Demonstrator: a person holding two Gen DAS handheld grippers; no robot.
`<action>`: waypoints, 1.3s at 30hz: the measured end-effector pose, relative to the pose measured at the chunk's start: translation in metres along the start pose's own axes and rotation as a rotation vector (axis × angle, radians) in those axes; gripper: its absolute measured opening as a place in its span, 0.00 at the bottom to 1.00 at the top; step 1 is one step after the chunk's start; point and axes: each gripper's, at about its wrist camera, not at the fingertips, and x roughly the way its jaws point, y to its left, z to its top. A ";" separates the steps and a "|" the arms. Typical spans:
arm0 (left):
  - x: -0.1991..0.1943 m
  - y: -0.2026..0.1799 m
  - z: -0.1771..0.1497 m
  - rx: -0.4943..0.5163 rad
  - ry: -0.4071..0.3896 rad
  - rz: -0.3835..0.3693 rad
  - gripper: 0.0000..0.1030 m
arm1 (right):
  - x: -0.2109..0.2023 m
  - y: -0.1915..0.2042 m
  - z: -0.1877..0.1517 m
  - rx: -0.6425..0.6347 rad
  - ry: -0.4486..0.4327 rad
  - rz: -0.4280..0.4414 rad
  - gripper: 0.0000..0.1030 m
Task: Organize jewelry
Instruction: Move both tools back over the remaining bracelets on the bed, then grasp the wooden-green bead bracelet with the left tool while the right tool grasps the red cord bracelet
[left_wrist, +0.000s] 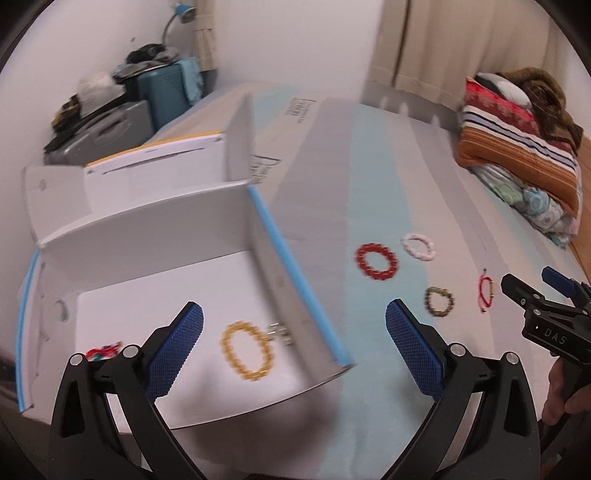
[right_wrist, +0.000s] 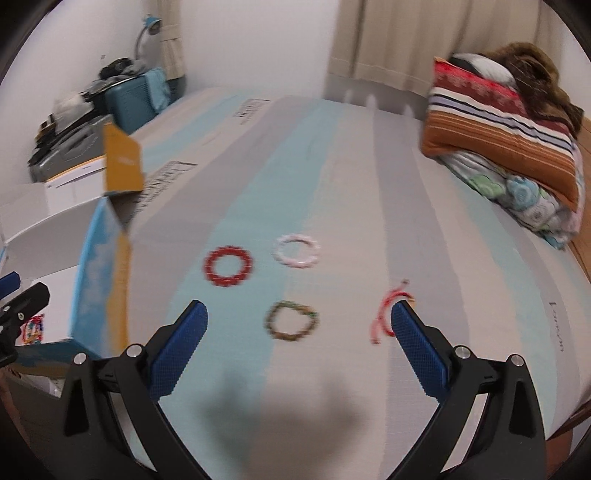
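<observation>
An open white box (left_wrist: 291, 295) lies on the bed at the left. Inside it lie a yellow bead bracelet (left_wrist: 246, 350), a small silver piece (left_wrist: 279, 331) and a red multicolour piece (left_wrist: 103, 350). On the striped sheet lie a red bracelet (right_wrist: 229, 270), a pink-white bracelet (right_wrist: 296, 250), a dark green-brown bracelet (right_wrist: 291, 320) and a thin red cord bracelet (right_wrist: 386, 317). My left gripper (left_wrist: 293, 343) is open and empty above the box's right wall. My right gripper (right_wrist: 299, 332) is open and empty, hovering over the green-brown bracelet.
A stack of folded blankets (right_wrist: 509, 129) sits at the far right of the bed. Suitcases and clutter (left_wrist: 122, 110) stand beyond the bed's left side. The box's yellow and blue outer wall (right_wrist: 103, 273) rises left of the right gripper.
</observation>
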 end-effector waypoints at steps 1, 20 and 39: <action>0.002 -0.007 0.001 0.009 -0.002 -0.006 0.94 | 0.002 -0.008 -0.001 0.007 0.002 -0.007 0.93; 0.105 -0.132 -0.018 0.146 0.090 -0.116 0.94 | 0.086 -0.126 -0.029 0.111 0.132 -0.089 0.83; 0.198 -0.163 -0.027 0.152 0.172 -0.082 0.77 | 0.169 -0.161 -0.046 0.148 0.252 -0.082 0.59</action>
